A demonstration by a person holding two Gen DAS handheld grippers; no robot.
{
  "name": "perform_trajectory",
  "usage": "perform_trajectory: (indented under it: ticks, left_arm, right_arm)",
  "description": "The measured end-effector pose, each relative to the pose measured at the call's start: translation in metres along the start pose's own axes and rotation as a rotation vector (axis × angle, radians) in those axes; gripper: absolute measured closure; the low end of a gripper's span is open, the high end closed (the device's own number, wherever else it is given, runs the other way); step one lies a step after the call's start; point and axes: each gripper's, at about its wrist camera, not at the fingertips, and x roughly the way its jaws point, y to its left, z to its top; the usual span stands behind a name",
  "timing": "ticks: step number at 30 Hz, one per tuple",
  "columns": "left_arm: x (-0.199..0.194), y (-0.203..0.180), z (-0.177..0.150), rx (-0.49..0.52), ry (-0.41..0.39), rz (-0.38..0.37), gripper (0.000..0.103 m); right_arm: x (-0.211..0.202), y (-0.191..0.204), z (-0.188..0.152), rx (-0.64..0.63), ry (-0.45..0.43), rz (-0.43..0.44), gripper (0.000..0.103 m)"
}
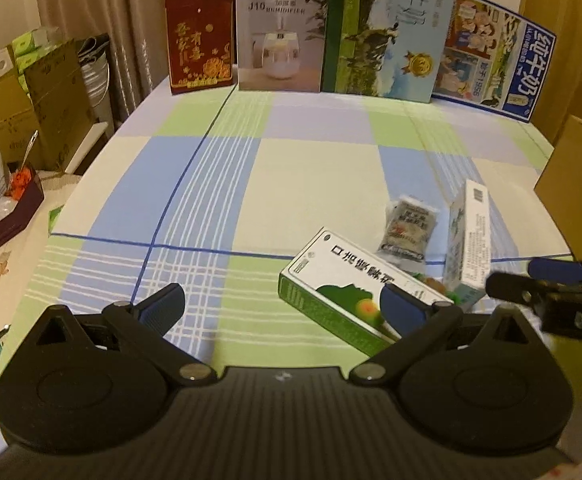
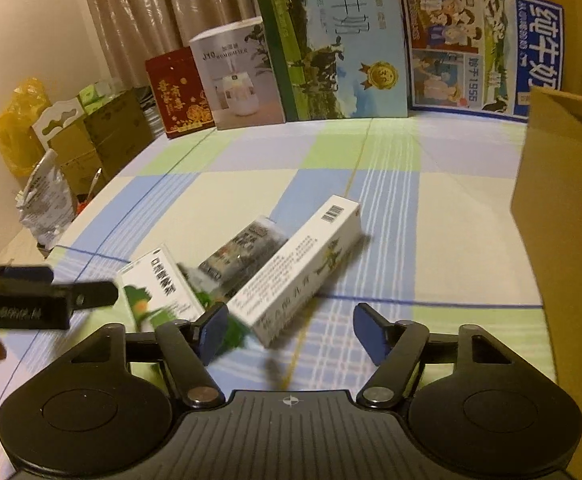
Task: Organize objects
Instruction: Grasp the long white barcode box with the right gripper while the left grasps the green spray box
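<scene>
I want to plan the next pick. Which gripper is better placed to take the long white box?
Right, probably. The long white box lies just ahead of the right gripper, near its open jaws; the left gripper faces mostly bare cloth.

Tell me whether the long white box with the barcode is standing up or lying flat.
Lying flat. The white box rests on a long side on the checked cloth, barcode end pointing away, beside the grey packet.

Beige curtains [image 1: 91, 12] hang behind the checked tablecloth [image 1: 219, 184].
</scene>
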Motion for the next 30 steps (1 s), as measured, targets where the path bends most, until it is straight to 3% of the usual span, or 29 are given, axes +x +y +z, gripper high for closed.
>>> perform_trajectory:
  ticks: [8, 15, 21, 30]
  left_arm:
    - [0.006, 0.002, -0.002, -0.006, 0.018, -0.013, 0.001]
    - [0.008, 0.0, -0.003, -0.022, 0.033, -0.044, 0.001]
    - [0.013, -0.007, -0.002, -0.06, 0.043, -0.092, 0.001]
    - [0.026, -0.029, 0.001, -0.082, 0.058, -0.134, 0.001]
  right_arm:
    - [0.028, 0.008, 0.014, -0.011, 0.038, -0.005, 0.052]
    - [0.022, 0.01, 0.009, -0.057, 0.062, 0.015, 0.074]
    - [0.003, 0.013, -0.007, -0.107, 0.101, 0.069, 0.077]
    - [-0.035, 0.009, -0.04, -0.076, 0.146, 0.145, 0.078]
